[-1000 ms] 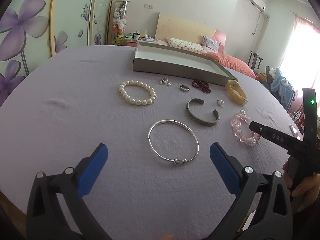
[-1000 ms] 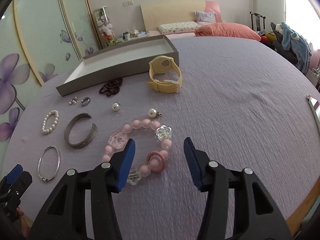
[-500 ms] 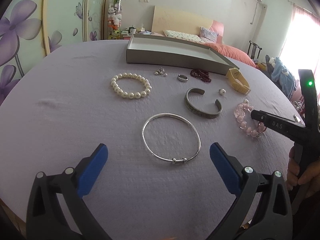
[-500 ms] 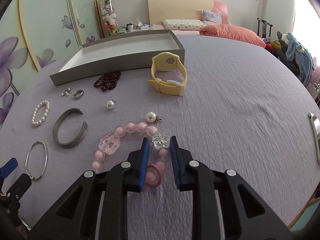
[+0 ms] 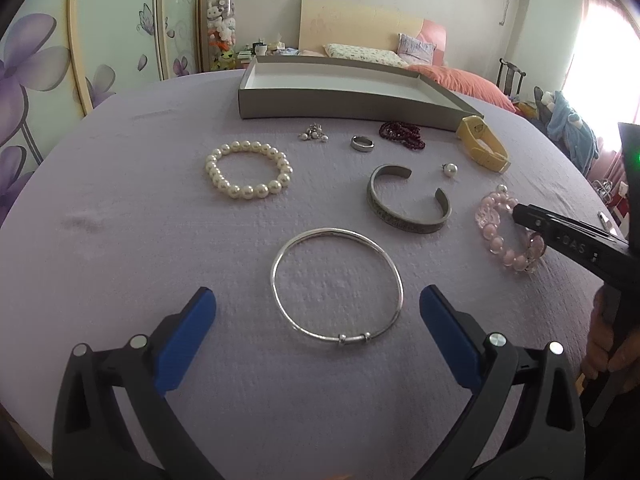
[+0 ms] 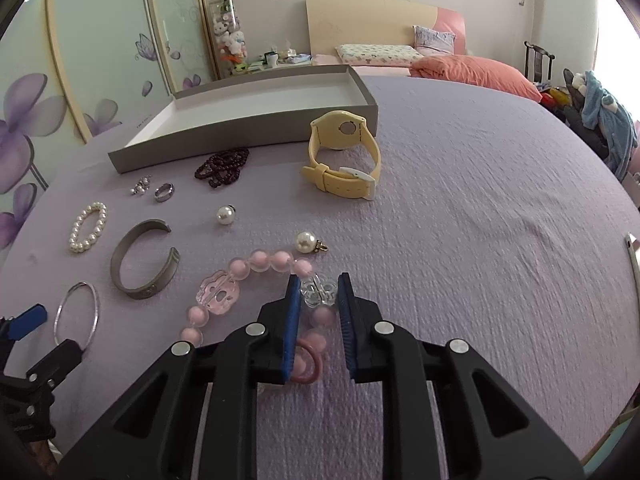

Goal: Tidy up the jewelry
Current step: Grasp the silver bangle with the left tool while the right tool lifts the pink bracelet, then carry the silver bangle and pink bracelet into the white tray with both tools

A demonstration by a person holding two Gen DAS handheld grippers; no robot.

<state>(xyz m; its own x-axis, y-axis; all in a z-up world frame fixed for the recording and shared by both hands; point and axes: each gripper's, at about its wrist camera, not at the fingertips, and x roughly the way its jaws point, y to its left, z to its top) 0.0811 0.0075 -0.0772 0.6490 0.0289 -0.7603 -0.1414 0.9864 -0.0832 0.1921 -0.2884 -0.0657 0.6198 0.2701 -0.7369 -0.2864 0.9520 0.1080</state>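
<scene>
My right gripper (image 6: 319, 292) is closed around the pink bead bracelet (image 6: 224, 300), its blue pads pinching the clear flower bead and pink beads on the purple cloth. The same bracelet shows in the left wrist view (image 5: 504, 232) under the right gripper's tip (image 5: 520, 213). My left gripper (image 5: 316, 312) is open and empty, its pads on either side of a thin silver bangle (image 5: 337, 283). A grey open box (image 5: 340, 96) stands at the back.
On the cloth lie a pearl bracelet (image 5: 248, 175), a metal cuff (image 5: 408, 204), a ring (image 5: 362, 143), dark red beads (image 5: 402, 134), small earrings (image 5: 314, 133), a yellow watch (image 6: 344, 156), two loose pearls (image 6: 225, 215). The table edge runs at the right.
My right gripper has moved forward and closed from wide open onto the pink bracelet. The left gripper has drifted slightly nearer the silver bangle and stays open.
</scene>
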